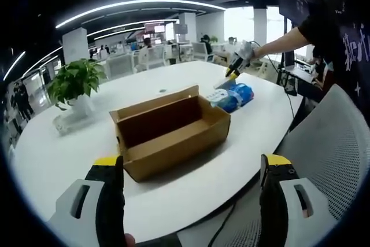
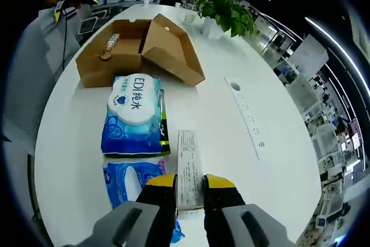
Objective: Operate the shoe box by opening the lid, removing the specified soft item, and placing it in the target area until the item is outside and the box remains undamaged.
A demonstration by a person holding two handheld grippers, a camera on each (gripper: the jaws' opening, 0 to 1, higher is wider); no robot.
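Observation:
The brown cardboard shoe box (image 1: 167, 131) sits on the white table with its lid (image 1: 156, 101) standing up at the back. My left gripper (image 1: 191, 198) hovers in front of it, jaws wide apart and holding nothing. In the right gripper view the box (image 2: 115, 50) lies far off with its lid (image 2: 173, 50) flung open, and a small beige object (image 2: 110, 44) rests inside. Two blue soft packs (image 2: 136, 117) lie on the table outside the box. My right gripper (image 2: 189, 182) is shut on a narrow white printed packet (image 2: 188, 160) beside them. That gripper (image 1: 234, 70) also reaches over the blue packs (image 1: 234, 96).
A potted plant (image 1: 75, 82) stands at the table's far left. A white power strip (image 2: 245, 117) runs along the table. A grey mesh chair (image 1: 329, 160) stands at the near right edge. A person's arm (image 1: 283, 41) comes in from the right. Office desks fill the background.

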